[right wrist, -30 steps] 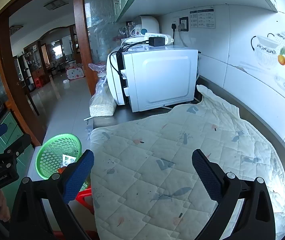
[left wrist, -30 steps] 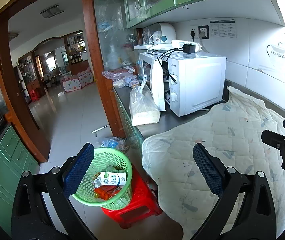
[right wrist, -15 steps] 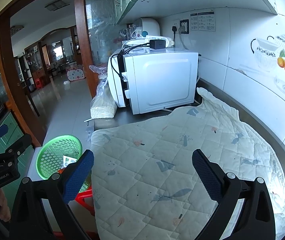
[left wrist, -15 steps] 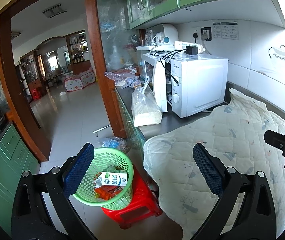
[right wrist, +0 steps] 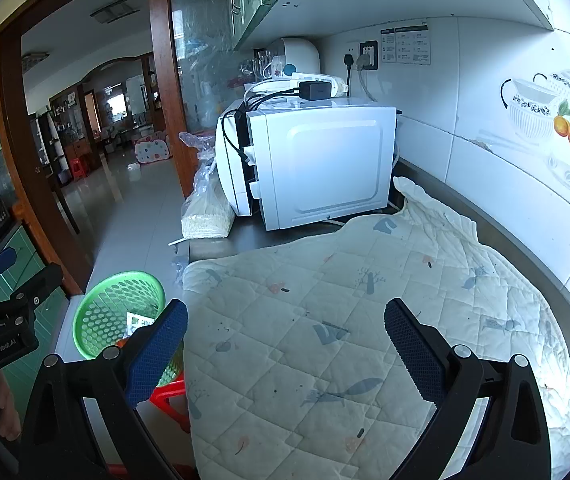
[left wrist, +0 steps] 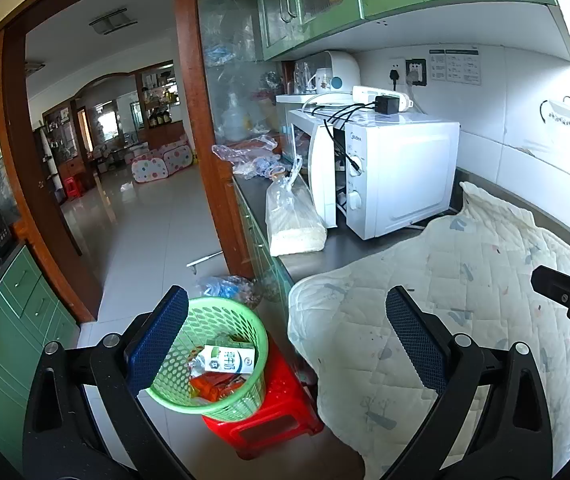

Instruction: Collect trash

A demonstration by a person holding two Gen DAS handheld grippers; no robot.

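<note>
Left gripper (left wrist: 285,336): I held fingers apart, empty, above the green basket (left wrist: 221,396) after release.
Right gripper (right wrist: 285,344): fingers apart, empty, beside basket over the quilted mat (right wrist: 365,300).

Both grippers: left gripper (left wrist: 285,336) & right gripper (right wrist: 285,336), black plastic frames w/ 2 silver screws per side, blue textured finger pads (left wrist: 157,338).

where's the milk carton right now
In the left wrist view the milk carton lies on top of the wrappers inside the green basket, which sits on a red stool beside the quilted mat.
</note>
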